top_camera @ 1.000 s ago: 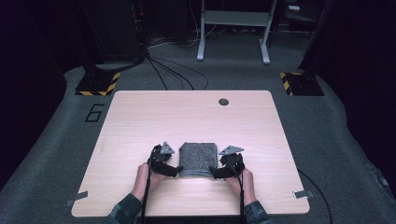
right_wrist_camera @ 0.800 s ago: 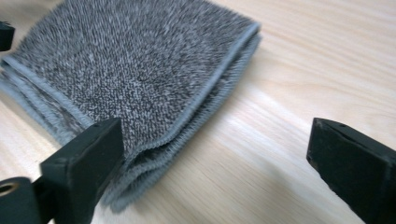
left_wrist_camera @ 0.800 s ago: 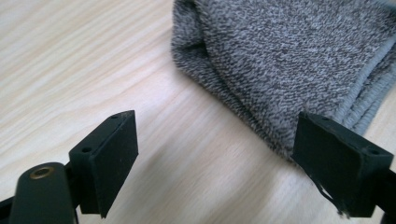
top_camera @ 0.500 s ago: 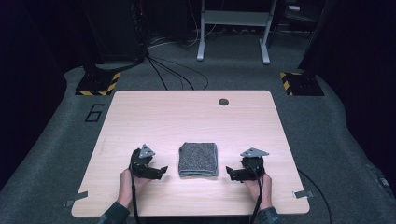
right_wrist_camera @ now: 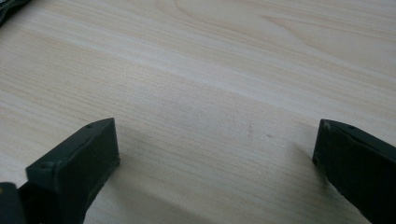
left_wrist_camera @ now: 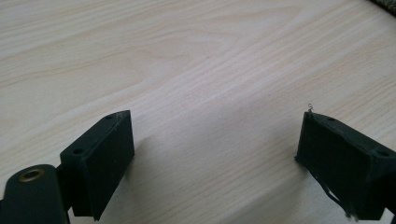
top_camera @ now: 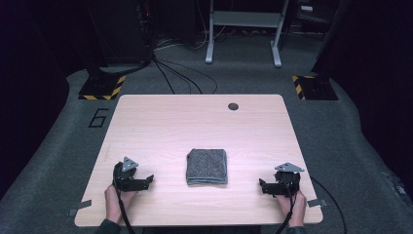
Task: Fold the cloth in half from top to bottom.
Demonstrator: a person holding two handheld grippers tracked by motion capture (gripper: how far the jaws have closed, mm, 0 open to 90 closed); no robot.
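Now the folded grey cloth point(top_camera: 207, 166) lies flat on the light wooden table point(top_camera: 195, 122), in the near half and about midway between the table's left and right edges, with no gripper touching it. It is a neat, roughly square stack, its layered folded edge showing along the side nearest the person. The left gripper point(top_camera: 146, 181) sits low over the table well to the left of the cloth, near the front edge, its tips pointing toward the cloth; the person's left hand point(top_camera: 116, 201) holds it from behind. The right gripper point(top_camera: 263, 186) sits well apart from the cloth on the opposite side, also near the front edge and also pointing inward, held by the right hand point(top_camera: 292, 204). In the left gripper view, the left gripper point(left_wrist_camera: 212, 154) has its two black jaws spread wide with only bare wood grain between them; a dark corner of the cloth point(left_wrist_camera: 385, 3) peeks in at the top right edge. In the right gripper view, the right gripper point(right_wrist_camera: 215, 156) likewise stands released, jaws far apart over bare table, having just been opening with nothing between them; a sliver of the cloth point(right_wrist_camera: 11, 7) shows at the top left corner. A small round dark hole point(top_camera: 233, 106) marks the table's far side.
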